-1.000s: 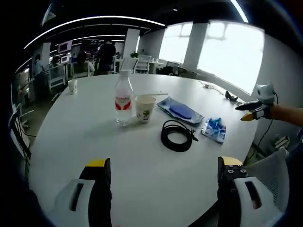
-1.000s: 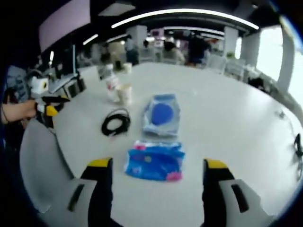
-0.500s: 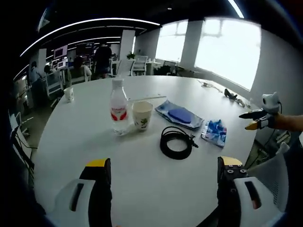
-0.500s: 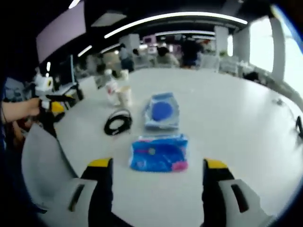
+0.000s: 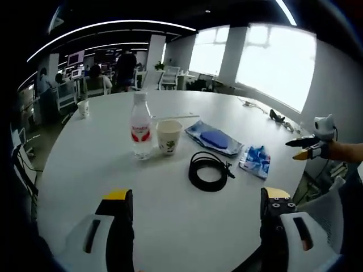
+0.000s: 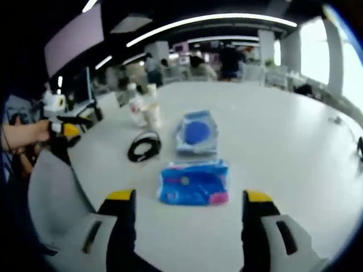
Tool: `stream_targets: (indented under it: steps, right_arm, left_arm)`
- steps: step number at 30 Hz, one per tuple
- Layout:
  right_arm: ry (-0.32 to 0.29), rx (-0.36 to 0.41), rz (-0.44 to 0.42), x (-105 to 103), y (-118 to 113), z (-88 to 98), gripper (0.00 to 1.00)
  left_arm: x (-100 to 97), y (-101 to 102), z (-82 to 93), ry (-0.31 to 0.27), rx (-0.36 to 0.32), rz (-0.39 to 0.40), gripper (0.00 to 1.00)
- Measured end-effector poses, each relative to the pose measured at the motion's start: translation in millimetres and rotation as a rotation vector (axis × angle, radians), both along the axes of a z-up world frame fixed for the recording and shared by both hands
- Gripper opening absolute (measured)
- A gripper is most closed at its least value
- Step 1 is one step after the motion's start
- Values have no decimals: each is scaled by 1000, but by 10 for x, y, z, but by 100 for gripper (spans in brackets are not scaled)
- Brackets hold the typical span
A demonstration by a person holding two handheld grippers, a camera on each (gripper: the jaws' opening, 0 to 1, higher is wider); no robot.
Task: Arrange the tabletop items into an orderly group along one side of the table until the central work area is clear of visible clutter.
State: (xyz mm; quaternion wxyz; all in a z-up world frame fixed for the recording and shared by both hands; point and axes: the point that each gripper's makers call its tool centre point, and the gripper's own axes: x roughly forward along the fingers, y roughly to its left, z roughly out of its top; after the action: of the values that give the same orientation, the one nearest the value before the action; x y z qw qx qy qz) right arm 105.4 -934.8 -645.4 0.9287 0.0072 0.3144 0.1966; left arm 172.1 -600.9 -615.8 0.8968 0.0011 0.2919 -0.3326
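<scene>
White table (image 5: pixel 102 170) with bottle (image 5: pixel 140 126), cup (image 5: pixel 168 136), coiled cable (image 5: pixel 208 170).

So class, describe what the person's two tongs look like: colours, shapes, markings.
Both left tongs and right tongs have two black jaws with yellow tips, rising from pale grey rounded housings with dark slots. Seen from the side, the right tongs carry a small white block on top.

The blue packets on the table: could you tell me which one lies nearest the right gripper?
The crinkled blue packet with pink corners, lying just ahead of the open right gripper. The clear pouch with the blue disc lies farther off, beyond it.
</scene>
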Motion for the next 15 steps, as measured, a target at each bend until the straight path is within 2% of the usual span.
stream_targets:
  steps: [8,15]
  right_arm:
    - [0,13,-7,8,-5,12,73]
    - [8,22,-16,14,-22,-1,72]
  left_arm:
    - [110,-85,58,-13,7,-27,92]
    - [274,-293,149,-34,4,-78,92]
